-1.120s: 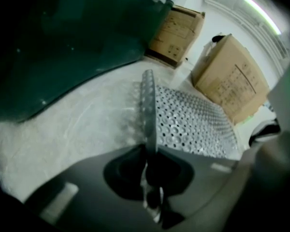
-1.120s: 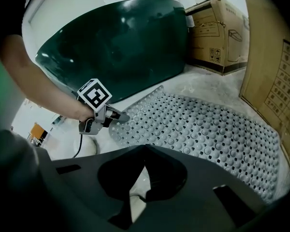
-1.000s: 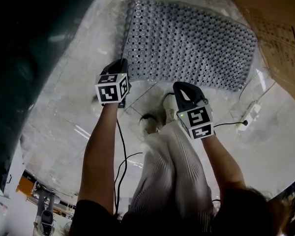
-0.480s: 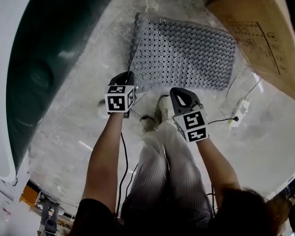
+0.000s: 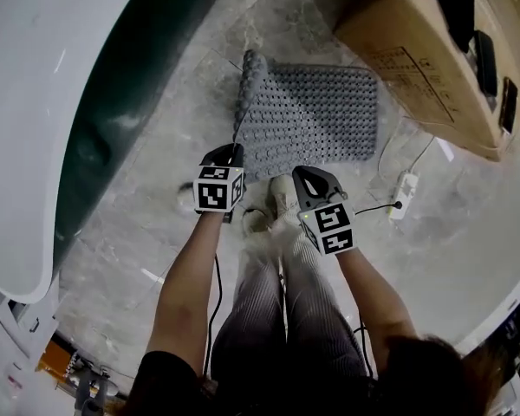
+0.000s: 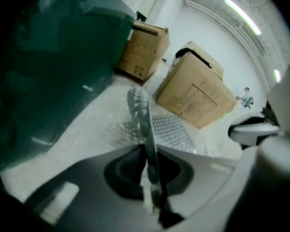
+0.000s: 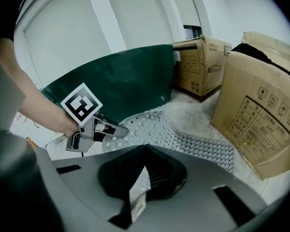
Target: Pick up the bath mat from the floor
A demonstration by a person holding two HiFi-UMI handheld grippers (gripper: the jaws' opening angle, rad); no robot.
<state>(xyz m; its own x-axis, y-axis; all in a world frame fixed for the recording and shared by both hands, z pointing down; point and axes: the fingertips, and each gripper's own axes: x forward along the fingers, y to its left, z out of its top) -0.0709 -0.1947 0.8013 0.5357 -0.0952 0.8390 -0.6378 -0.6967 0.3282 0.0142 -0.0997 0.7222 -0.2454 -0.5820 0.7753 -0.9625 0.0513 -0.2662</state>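
Bath mat, grey, rubbery and covered in rows of round studs (image 5: 321,115), has its near left corner pinched in the left tongs (image 5: 235,150), whose jaws are pressed flat on the thin edge. From that pinch the left edge stands up as a curled ridge. Most of the sheet lies flat on the pale marbled stone floor (image 5: 139,232). The right tongs (image 5: 305,177) are pressed together with none of the mat in them. A pale sliver behind their tips is too unclear to name. They hover over the person's pale shoes (image 5: 282,199), just beside the mat's near edge.

The main risk, as I judge it, is the grip: one narrow pinch on a floppy sheet. As more of the mat leaves the floor its weight loads that corner, and if the underside clings to the stone, a sharp pull could slide the edge out of the jaws. I cannot tell whether a shoe touches the near edge; if it does, lifting would drag against it.

Further out, a mat hanging from one corner may swing. It could brush the dark green curved tub (image 5: 113,120) on the left or the brown cardboard box (image 5: 416,50) on the right. It could also snag the white power strip (image 5: 401,206) lying near its right corner.
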